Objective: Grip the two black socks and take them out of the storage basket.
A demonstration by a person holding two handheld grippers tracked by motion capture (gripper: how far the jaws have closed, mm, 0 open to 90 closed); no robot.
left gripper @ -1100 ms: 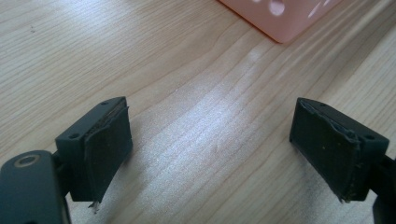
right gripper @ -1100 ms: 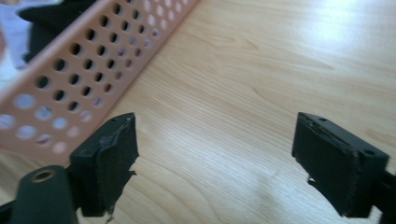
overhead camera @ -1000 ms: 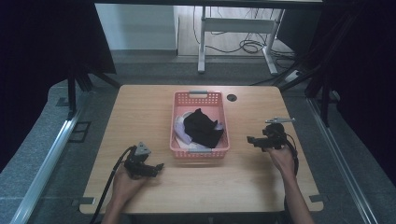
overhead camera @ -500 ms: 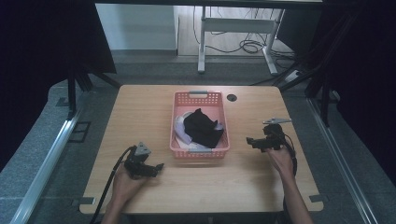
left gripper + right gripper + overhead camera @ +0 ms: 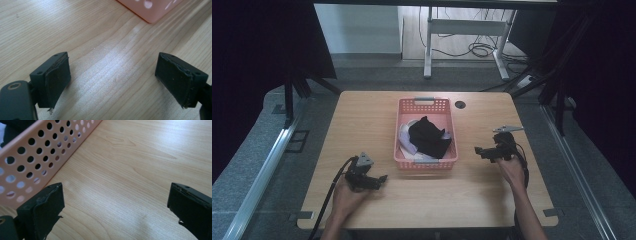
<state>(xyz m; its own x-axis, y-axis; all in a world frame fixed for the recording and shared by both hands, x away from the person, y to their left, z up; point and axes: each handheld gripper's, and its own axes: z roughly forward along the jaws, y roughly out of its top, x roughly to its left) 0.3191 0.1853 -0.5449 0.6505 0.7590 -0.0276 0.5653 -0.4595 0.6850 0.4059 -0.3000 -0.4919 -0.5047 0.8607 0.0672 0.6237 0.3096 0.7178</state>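
Note:
A pink perforated basket [image 5: 426, 103] stands in the middle of the wooden table [image 5: 362, 120]. Inside it a black garment [image 5: 428, 136] lies on top of a white one [image 5: 405, 137]. My left gripper [image 5: 381, 180] rests low on the table to the front left of the basket, jaws wide open over bare wood [image 5: 112, 75], with a basket corner [image 5: 150, 10] ahead. My right gripper [image 5: 479, 150] is held just right of the basket, jaws wide open and empty, the basket's holed side wall [image 5: 37, 152] close on its left.
A round dark cable hole [image 5: 460, 104] sits in the table behind the basket. Metal frame rails [image 5: 262, 165] run along both sides of the table. A white desk frame [image 5: 462, 30] and floor cables lie beyond the far edge.

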